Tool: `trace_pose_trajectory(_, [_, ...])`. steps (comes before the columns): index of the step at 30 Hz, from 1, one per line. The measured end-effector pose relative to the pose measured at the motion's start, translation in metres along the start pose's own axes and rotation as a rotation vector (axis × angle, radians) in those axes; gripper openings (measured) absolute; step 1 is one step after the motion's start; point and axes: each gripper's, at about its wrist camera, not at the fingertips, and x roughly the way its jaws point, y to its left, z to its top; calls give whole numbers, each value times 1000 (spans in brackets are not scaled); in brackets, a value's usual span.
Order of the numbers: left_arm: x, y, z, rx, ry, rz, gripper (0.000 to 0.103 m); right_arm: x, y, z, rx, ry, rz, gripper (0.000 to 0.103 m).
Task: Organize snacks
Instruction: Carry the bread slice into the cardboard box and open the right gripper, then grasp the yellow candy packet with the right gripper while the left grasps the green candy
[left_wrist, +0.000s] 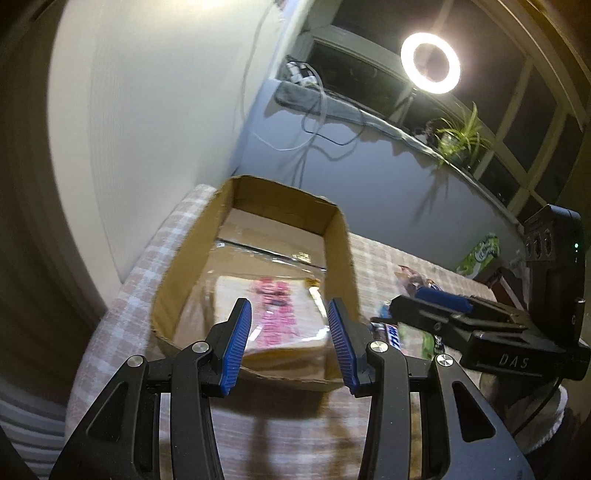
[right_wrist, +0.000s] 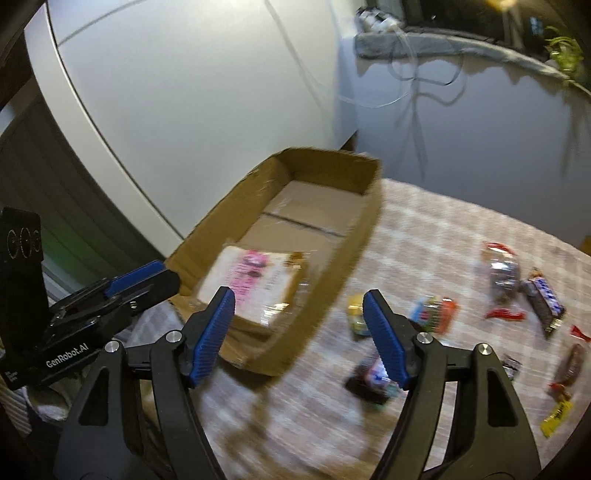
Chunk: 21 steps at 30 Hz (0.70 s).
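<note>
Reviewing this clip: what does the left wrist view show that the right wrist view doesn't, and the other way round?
Left wrist only: the lit ring light and a green packet by the far wall. Right wrist only: the scattered snacks on the checked cloth, including a yellow wrapper. Both: the cardboard box holding the pink-labelled bread pack, and each other's open tongs.

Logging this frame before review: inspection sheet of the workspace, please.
Surface: checked cloth over the table.
Job's things: cardboard box holds one bread pack; loose snacks lie on the cloth right of the box.
Clutter: green packet by the wall.
Grippers: left gripper open, empty, just before the box; right gripper open, empty, over the box's right wall.
Cables: cords hang from the sill.
Surroundings: ring light, plant, dark window.
</note>
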Motion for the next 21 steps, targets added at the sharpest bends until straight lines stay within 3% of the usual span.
trace_pose_trajectory(5, [7, -29, -9, 64, 16, -24, 41, -32, -37, -16, 32, -61, -59, 83])
trace_pose_trajectory(10, [20, -59, -18, 105, 46, -65, 41, -57, -69, -37, 12, -47, -181, 94])
trace_pose_trajectory(21, [55, -119, -43, 190, 131, -140, 41, -105, -145, -95, 68, -31, -351, 94])
